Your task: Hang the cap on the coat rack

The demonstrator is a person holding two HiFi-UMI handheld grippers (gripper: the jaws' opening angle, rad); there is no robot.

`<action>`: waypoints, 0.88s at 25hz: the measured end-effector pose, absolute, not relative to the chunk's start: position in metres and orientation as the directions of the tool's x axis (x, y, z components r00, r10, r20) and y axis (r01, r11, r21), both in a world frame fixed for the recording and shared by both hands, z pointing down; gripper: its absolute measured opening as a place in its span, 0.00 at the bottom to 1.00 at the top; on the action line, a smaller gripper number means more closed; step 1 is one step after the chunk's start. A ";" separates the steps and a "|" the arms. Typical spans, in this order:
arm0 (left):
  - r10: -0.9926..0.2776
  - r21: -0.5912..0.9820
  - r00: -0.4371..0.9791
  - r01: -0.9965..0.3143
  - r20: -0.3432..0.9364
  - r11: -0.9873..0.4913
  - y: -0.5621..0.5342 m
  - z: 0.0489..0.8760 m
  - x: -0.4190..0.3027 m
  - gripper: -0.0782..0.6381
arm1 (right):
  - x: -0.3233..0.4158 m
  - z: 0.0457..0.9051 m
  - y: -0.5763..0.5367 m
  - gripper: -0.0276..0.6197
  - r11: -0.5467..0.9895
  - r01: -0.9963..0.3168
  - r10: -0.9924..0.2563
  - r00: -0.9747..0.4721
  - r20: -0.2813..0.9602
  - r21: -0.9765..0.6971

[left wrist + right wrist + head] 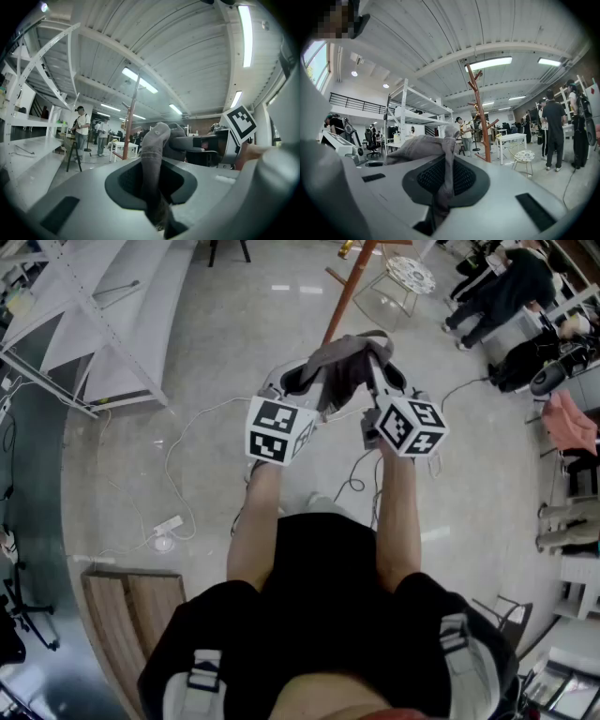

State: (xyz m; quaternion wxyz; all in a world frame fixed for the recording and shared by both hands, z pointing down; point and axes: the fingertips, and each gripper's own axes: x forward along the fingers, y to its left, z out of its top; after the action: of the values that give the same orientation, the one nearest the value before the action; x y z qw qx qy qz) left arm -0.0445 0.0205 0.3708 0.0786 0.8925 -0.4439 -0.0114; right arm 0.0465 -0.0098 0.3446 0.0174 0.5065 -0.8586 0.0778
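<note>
A grey cap is stretched between my two grippers at chest height. My left gripper is shut on one side of the cap's fabric, which runs up out of the closed jaws. My right gripper is shut on the other side, and the cloth drapes away to the left. The brown wooden coat rack stands just beyond the cap, its pole leaning up and away. The rack appears left of the cap in the left gripper view. In the right gripper view the rack, with its branching pegs, is right of the cap.
White cables and a power strip lie on the glossy floor at the left. White metal shelving fills the far left. A wire chair and several people are at the far right. A wooden bench is near my left side.
</note>
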 end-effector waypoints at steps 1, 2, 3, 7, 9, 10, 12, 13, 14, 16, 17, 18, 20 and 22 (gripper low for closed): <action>-0.793 0.148 0.608 -0.789 0.050 -0.596 0.017 0.371 -0.042 0.17 | 0.049 0.345 -0.013 0.05 0.473 -0.874 -0.868 -0.484 0.110 -0.113; -0.790 0.145 0.610 -0.788 0.051 -0.599 0.014 0.372 -0.039 0.17 | 0.052 0.346 -0.016 0.05 0.469 -0.876 -0.870 -0.480 0.112 -0.112; -0.787 0.141 0.614 -0.785 0.054 -0.603 0.012 0.373 -0.035 0.17 | 0.056 0.347 -0.018 0.05 0.461 -0.880 -0.874 -0.473 0.116 -0.116; -0.777 0.133 0.626 -0.777 0.064 -0.615 0.010 0.376 -0.024 0.17 | 0.065 0.351 -0.023 0.05 0.440 -0.887 -0.882 -0.456 0.121 -0.137; -0.779 0.133 0.624 -0.779 0.064 -0.613 0.008 0.376 -0.025 0.17 | 0.063 0.350 -0.024 0.05 0.452 -0.881 -0.876 -0.468 0.116 -0.140; -0.781 0.135 0.622 -0.781 0.064 -0.610 0.006 0.376 -0.027 0.17 | 0.062 0.350 -0.024 0.05 0.457 -0.878 -0.873 -0.473 0.117 -0.140; -0.786 0.147 0.614 -0.786 0.071 -0.601 0.002 0.379 -0.032 0.17 | 0.058 0.354 -0.024 0.05 0.464 -0.876 -0.868 -0.479 0.128 -0.135; -0.789 0.157 0.610 -0.788 0.074 -0.595 0.000 0.381 -0.034 0.17 | 0.057 0.356 -0.024 0.05 0.466 -0.875 -0.866 -0.482 0.136 -0.131; -0.792 0.167 0.606 -0.790 0.076 -0.589 -0.002 0.384 -0.036 0.17 | 0.055 0.358 -0.024 0.05 0.468 -0.874 -0.863 -0.483 0.144 -0.126; -0.792 0.183 0.606 -0.789 0.076 -0.586 -0.006 0.386 -0.035 0.17 | 0.057 0.360 -0.027 0.05 0.469 -0.875 -0.861 -0.483 0.160 -0.118; -0.790 0.188 0.609 -0.786 0.075 -0.589 -0.007 0.387 -0.032 0.17 | 0.060 0.361 -0.029 0.05 0.465 -0.877 -0.862 -0.479 0.166 -0.117; -0.787 0.192 0.613 -0.783 0.074 -0.592 -0.009 0.389 -0.029 0.17 | 0.063 0.362 -0.031 0.05 0.460 -0.880 -0.863 -0.475 0.170 -0.120; -0.783 0.198 0.617 -0.779 0.076 -0.595 -0.014 0.392 -0.026 0.17 | 0.067 0.366 -0.036 0.05 0.453 -0.882 -0.865 -0.470 0.176 -0.126; -0.784 0.205 0.615 -0.781 0.088 -0.590 -0.021 0.398 -0.027 0.17 | 0.066 0.374 -0.042 0.05 0.451 -0.883 -0.863 -0.469 0.189 -0.130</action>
State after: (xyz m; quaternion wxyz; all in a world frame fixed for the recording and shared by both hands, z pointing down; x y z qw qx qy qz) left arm -0.0269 -0.0210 0.3976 0.1121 0.8916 -0.4387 -0.0060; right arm 0.0658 -0.0421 0.3736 0.0477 0.5132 -0.8505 0.1052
